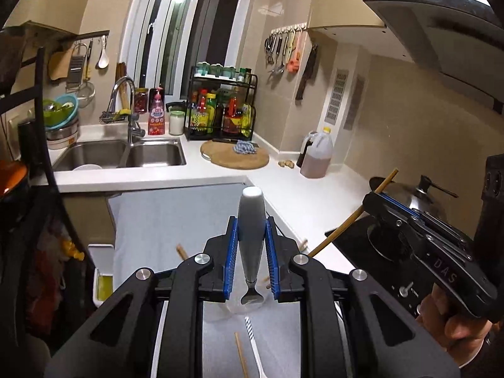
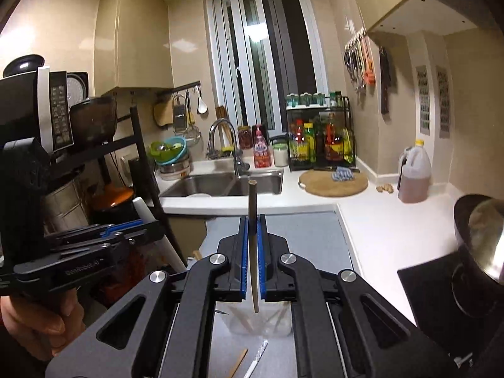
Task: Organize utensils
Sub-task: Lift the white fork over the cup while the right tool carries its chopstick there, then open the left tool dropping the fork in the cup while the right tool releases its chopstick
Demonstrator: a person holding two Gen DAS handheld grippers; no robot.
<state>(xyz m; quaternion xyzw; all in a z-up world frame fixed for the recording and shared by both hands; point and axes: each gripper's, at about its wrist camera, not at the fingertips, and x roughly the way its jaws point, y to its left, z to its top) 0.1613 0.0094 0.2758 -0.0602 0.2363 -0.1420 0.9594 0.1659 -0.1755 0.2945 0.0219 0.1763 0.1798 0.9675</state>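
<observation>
The left gripper [image 1: 250, 239] is clamping a grey-handled utensil [image 1: 251, 220], the right gripper [image 2: 252, 252] a chopstick [image 2: 253, 252], both above the clear cup [image 2: 260, 321]; several pieces are lying beside it, unsorted.

A: We note a home kitchen, small, L-shaped white counter [image 2: 371, 220] under beige tiled walls

B: Agreed. We see a steel double sink [image 1: 119, 154] with a curved faucet [image 1: 124, 94], dish soap bottle [image 1: 156, 111] beside it

A: Black condiment rack [image 1: 223, 107] full of sauce bottles, round wooden cutting board [image 1: 234, 156] in front, a jug of oil [image 1: 318, 154] by the corner

B: Tools hang on wall hooks [image 1: 285, 50]; range hood [image 1: 441, 25] above a black cooktop [image 1: 378, 245] with a lidded pan [image 1: 412, 195]

A: In the right view we also log a microwave [image 2: 37, 107] on a black shelf, colanders [image 2: 170, 151] stacked below
</observation>
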